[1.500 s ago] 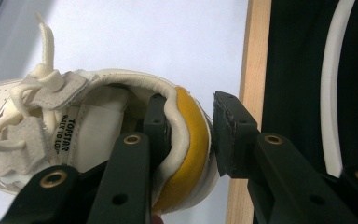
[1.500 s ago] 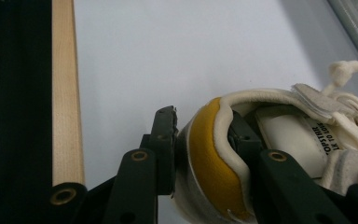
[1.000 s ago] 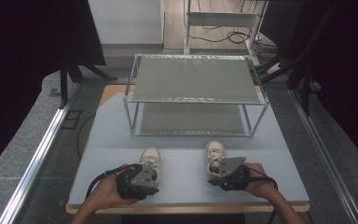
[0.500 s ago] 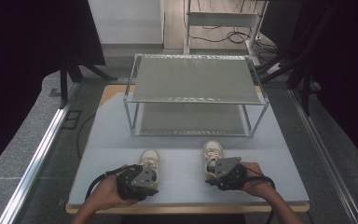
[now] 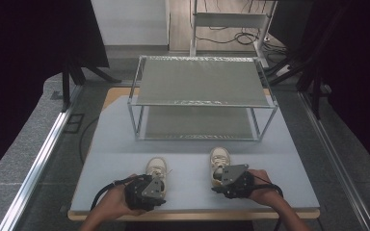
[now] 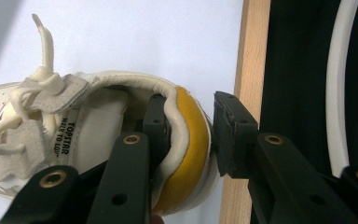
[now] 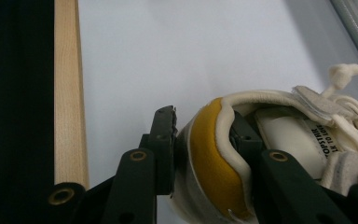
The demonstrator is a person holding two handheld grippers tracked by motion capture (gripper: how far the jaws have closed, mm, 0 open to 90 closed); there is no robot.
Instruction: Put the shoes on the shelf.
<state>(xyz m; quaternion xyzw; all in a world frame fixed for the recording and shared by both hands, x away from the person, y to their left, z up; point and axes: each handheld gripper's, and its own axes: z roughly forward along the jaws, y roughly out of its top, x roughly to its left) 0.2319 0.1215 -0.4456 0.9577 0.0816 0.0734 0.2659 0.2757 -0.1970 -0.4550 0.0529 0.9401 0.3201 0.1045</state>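
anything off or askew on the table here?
Nothing stands out. Two cream sneakers, the left shoe and right shoe, sit upright, side by side, toes toward the empty two-tier rack. The left gripper and right gripper each straddle a yellow-lined heel, one jaw inside the shoe. No spill or damage visible.
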